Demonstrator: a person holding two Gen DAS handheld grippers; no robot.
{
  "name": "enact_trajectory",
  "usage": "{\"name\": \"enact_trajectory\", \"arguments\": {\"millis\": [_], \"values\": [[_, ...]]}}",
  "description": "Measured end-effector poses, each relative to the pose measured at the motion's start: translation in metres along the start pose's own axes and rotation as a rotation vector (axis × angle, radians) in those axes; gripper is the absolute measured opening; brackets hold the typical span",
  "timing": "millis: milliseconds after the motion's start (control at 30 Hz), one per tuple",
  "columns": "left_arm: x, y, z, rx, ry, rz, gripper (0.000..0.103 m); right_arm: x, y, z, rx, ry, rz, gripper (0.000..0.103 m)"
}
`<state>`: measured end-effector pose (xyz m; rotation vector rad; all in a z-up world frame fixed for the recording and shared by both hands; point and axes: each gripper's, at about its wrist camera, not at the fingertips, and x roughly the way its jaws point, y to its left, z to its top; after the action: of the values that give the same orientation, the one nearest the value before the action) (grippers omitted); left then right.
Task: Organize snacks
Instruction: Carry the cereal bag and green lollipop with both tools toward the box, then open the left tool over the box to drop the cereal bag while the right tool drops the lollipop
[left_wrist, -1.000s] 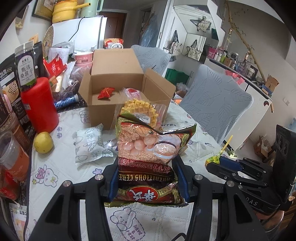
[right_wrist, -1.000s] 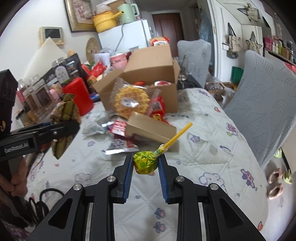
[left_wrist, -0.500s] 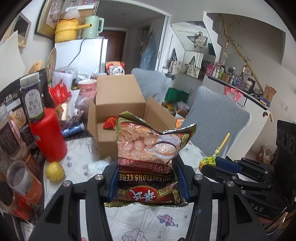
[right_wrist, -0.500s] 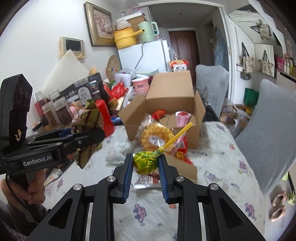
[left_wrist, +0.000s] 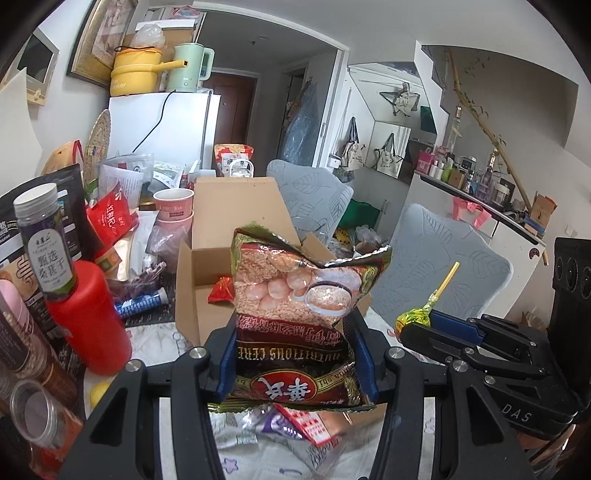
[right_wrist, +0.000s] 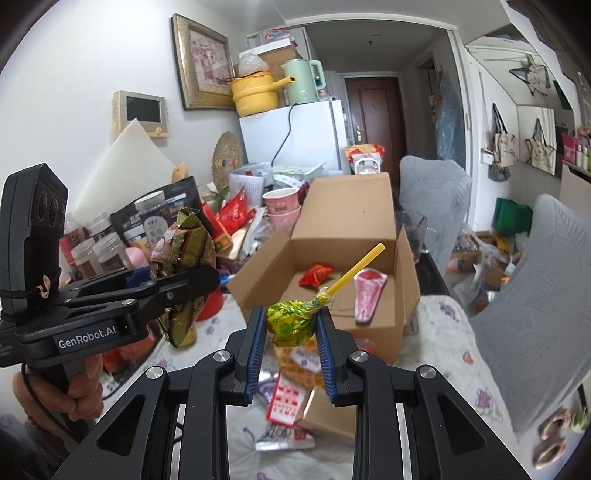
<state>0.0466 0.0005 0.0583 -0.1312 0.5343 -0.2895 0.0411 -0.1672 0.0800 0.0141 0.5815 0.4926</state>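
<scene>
My left gripper (left_wrist: 295, 354) is shut on a cereal bag (left_wrist: 299, 295) printed in red and gold, held upright above the table. Seen from the right wrist, the same bag (right_wrist: 184, 258) hangs edge-on in the left gripper (right_wrist: 199, 277). My right gripper (right_wrist: 290, 332) is shut on a lollipop (right_wrist: 291, 319) in green-yellow foil, its yellow stick slanting up to the right. The lollipop (left_wrist: 417, 315) also shows at the right of the left wrist view. Ahead stands an open cardboard box (right_wrist: 391, 317) holding a red packet (right_wrist: 316, 273) and a pink packet (right_wrist: 369, 293).
Jars, a red bottle (left_wrist: 88, 314), cups and bags crowd the table's left side. Loose snack packets (right_wrist: 291, 398) and a waffle pack lie on the quilted cloth below the grippers. Grey chairs (right_wrist: 532, 306) stand right of the table. A hand (right_wrist: 55, 391) holds the left gripper's handle.
Both grippers have risen and moved toward the box, each keeping its snack. The table and loose packets have dropped lower in both views; the box interior now shows more fully.
</scene>
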Motion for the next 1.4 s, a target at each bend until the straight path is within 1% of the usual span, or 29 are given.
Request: {"name": "enact_trajectory", "arguments": {"millis": [300, 633, 800, 933, 1033, 1133, 1233, 1333, 1400], "values": [[0.046, 0.013, 0.03, 0.001, -0.009, 0.02, 0.051, 0.043, -0.017, 0.031, -0.028, -0.007, -0.015, 0.027], [0.094, 0.027, 0.075, 0.026, -0.038, 0.059, 0.051, 0.088, -0.033, 0.068, -0.041, -0.04, -0.004, 0.027], [0.116, 0.033, 0.089, 0.031, -0.045, 0.071, 0.051, 0.113, -0.046, 0.083, -0.03, -0.037, 0.012, 0.027], [0.133, 0.038, 0.093, 0.03, -0.035, 0.085, 0.051, 0.13, -0.052, 0.089, -0.037, -0.022, 0.018, 0.027], [0.146, 0.043, 0.091, 0.018, -0.022, 0.107, 0.051, 0.149, -0.059, 0.09, -0.036, 0.014, 0.024, 0.027], [0.161, 0.052, 0.088, -0.011, 0.006, 0.112, 0.051, 0.162, -0.065, 0.085, -0.014, 0.044, 0.02, 0.027], [0.175, 0.06, 0.081, -0.018, 0.042, 0.121, 0.051, 0.173, -0.072, 0.079, 0.009, 0.06, 0.013, 0.027], [0.188, 0.068, 0.072, -0.03, 0.08, 0.12, 0.051, 0.187, -0.081, 0.07, 0.043, 0.095, 0.013, 0.027], [0.196, 0.074, 0.067, -0.042, 0.104, 0.125, 0.051, 0.2, -0.084, 0.066, 0.055, 0.134, 0.004, 0.027]]}}
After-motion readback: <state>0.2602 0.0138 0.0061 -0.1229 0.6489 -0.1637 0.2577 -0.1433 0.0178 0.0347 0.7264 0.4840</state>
